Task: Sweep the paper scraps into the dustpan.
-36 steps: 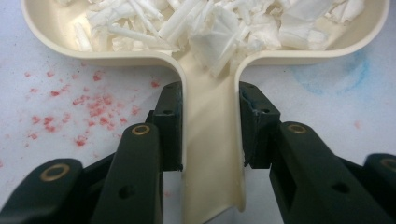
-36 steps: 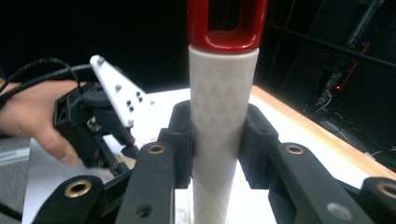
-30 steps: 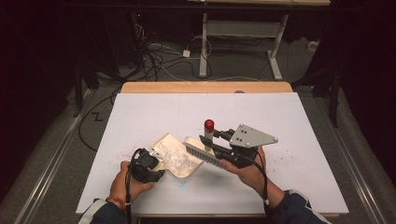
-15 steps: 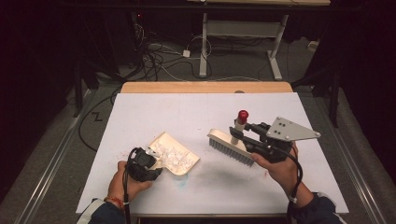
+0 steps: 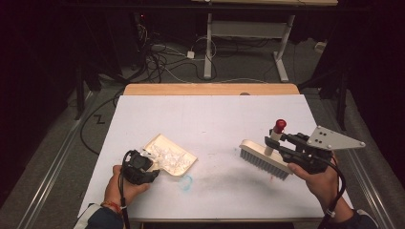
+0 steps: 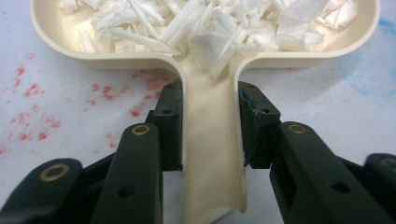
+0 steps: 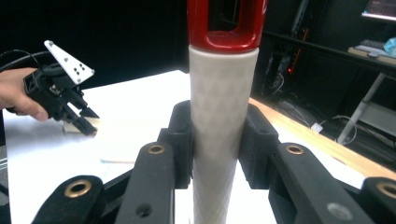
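Left tool (image 5: 143, 169) is clamped on the handle of the cream dustpan (image 5: 173, 155), jaws pressing both sides of it in the left gripper view, and the pan sits flat on the worktop (image 5: 210, 119) just ahead of that tool. White paper scraps (image 6: 210, 23) are heaped in the pan, a few spilling back onto the handle. Over on the right, the right tool (image 5: 282, 145) grips the pale shaft of the brush (image 5: 265, 158), red loop at its top, bristles hanging just below and ahead of the jaws and lifted off the sheet, well apart from the pan. By my reading the sweeping is all but done: the scraps are gathered, and the open sheet between the two tools looks free of paper. What seems left is emptying the pan and setting both things down. Faint red specks beside the left tool and a blue smudge near the pan are stains, not litter. No brand, label or readable writing anywhere
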A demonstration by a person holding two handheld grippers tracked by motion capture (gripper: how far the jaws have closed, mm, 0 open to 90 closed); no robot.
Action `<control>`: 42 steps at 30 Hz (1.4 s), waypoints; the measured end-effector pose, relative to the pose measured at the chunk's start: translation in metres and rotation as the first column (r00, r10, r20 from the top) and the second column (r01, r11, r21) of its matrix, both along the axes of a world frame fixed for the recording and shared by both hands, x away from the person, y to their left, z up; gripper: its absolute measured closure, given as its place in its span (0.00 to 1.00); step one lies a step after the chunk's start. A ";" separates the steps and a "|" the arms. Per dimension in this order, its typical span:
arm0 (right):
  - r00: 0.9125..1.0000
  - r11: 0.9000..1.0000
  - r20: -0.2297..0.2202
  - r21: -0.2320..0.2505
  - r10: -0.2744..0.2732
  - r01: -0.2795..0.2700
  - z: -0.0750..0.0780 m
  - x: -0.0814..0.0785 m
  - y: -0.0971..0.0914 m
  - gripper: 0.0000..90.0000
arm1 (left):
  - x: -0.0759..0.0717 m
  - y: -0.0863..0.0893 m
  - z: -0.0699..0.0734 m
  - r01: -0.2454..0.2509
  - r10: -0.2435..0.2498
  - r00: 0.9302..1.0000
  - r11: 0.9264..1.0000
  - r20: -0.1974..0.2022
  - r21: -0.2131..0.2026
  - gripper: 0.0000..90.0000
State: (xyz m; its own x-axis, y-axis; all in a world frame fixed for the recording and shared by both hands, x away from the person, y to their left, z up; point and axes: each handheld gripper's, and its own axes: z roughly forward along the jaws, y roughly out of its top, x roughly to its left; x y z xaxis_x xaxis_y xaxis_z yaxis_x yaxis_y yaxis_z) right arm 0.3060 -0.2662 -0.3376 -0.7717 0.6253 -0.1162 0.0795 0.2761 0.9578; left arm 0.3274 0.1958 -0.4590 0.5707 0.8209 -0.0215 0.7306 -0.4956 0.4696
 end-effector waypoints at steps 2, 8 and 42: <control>1.000 1.000 -0.015 -0.002 -0.003 0.003 -0.001 -0.001 -0.007 0.78 | 0.000 0.002 0.000 -0.013 0.013 1.000 1.000 0.004 -0.002 0.70; 0.999 1.000 -0.049 0.001 0.003 -0.003 -0.004 -0.007 -0.024 0.78 | 0.002 0.012 -0.001 -0.059 0.059 0.998 0.998 0.007 -0.006 0.70; 0.982 0.997 -0.188 -0.071 -0.010 -0.003 -0.023 0.038 -0.034 0.75 | -0.011 0.015 -0.008 -0.188 0.190 0.981 0.979 0.027 -0.079 0.56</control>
